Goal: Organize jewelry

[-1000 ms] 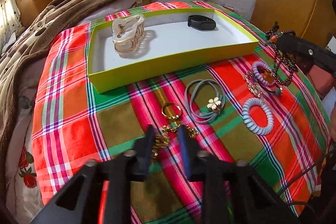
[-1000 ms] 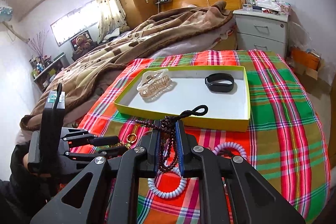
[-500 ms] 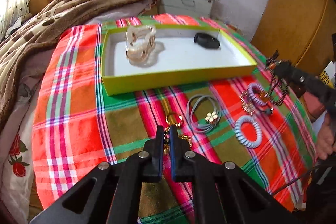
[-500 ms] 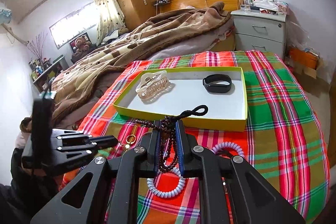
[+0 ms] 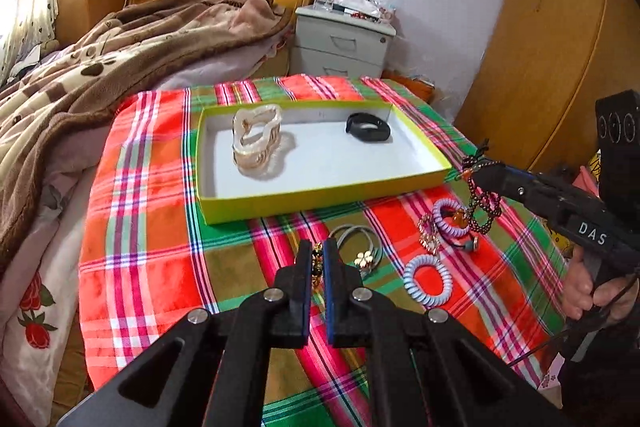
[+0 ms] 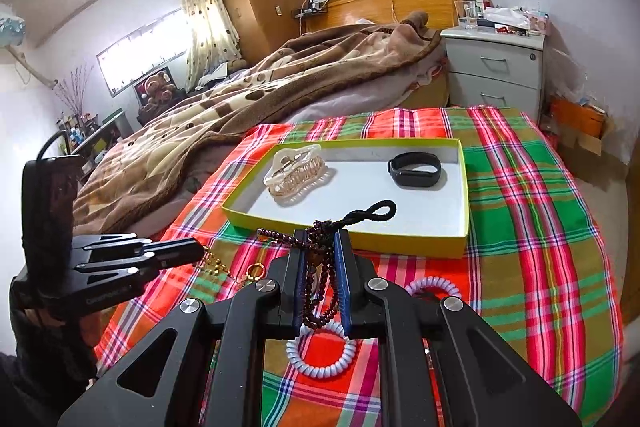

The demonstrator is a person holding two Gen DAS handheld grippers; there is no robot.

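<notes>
Grippers both carry loads short of the shallow yellow-rimmed white cardboard tray point(image 6: 466, 183): right gripper point(image 6: 320, 247), nearer its front wall, pinches a dark purple bead string point(image 6: 320, 291), while left gripper point(image 5: 316, 259) pinches a gold chain point(image 6: 218, 263).

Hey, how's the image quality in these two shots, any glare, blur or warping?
Left wrist view: fisheye bends the room edges, corners are dark, and the hair claw casts a soft shadow in the tray. Right wrist view: the window is blown out, walls curve strongly, and the dark bead bracelet is sharp.
</notes>
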